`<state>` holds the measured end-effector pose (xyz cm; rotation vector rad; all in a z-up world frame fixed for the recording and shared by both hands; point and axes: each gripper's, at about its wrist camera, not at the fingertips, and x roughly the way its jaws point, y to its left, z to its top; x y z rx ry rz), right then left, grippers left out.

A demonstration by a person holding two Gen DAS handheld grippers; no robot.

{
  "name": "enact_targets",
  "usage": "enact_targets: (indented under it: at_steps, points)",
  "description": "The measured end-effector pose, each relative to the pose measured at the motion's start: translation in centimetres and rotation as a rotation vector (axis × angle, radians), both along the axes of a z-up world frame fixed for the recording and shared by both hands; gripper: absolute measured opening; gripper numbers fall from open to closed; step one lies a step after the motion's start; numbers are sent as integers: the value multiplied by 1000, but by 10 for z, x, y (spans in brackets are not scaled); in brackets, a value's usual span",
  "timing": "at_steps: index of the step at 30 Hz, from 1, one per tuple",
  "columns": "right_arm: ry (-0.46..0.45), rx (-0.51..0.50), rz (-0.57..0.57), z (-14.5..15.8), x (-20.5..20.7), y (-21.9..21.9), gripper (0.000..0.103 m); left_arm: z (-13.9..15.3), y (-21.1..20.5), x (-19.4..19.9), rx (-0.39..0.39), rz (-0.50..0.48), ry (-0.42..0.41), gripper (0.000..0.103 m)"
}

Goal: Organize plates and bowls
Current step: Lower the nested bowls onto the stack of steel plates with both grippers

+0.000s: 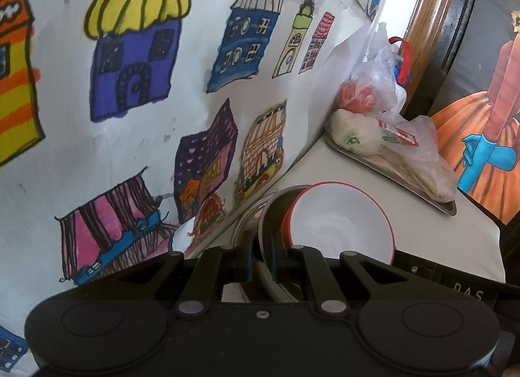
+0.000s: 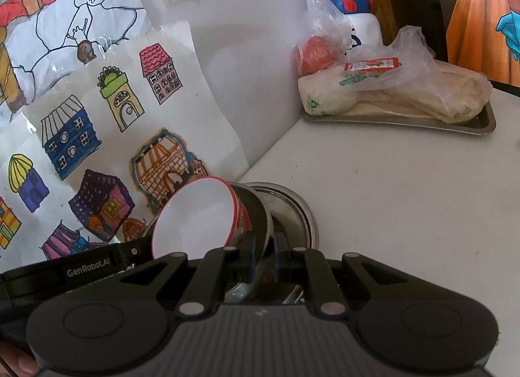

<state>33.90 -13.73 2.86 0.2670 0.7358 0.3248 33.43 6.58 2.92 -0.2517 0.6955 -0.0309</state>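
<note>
A white bowl with a red rim (image 1: 338, 224) sits tilted inside a dark metal bowl (image 1: 273, 214); both rest over a steel plate (image 1: 247, 217) on the white table. My left gripper (image 1: 262, 260) is shut on the dark bowl's rim. In the right wrist view the white bowl (image 2: 195, 217) leans left inside the dark bowl (image 2: 256, 211), above the steel plate (image 2: 299, 214). My right gripper (image 2: 264, 263) is shut on the dark bowl's opposite rim. The stack sits close to the wall with the drawings.
A metal tray (image 2: 481, 126) at the table's back holds bagged food (image 2: 422, 84) and tomatoes (image 2: 315, 51). A white bottle with a blue and red cap (image 2: 351, 3) stands behind it. Children's drawings (image 1: 136, 51) cover the wall on the left. A painting (image 1: 487, 116) leans at the right.
</note>
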Motion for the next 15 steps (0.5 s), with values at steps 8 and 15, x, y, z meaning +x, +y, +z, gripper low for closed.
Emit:
enact_targets:
  at_steps: [8, 15]
  points:
    - [0, 2, -4, 0, 1, 0, 12, -2, 0, 2, -4, 3, 6, 10]
    - [-5, -2, -3, 0, 1, -1, 12, -3, -1, 2, -2, 3, 8, 10]
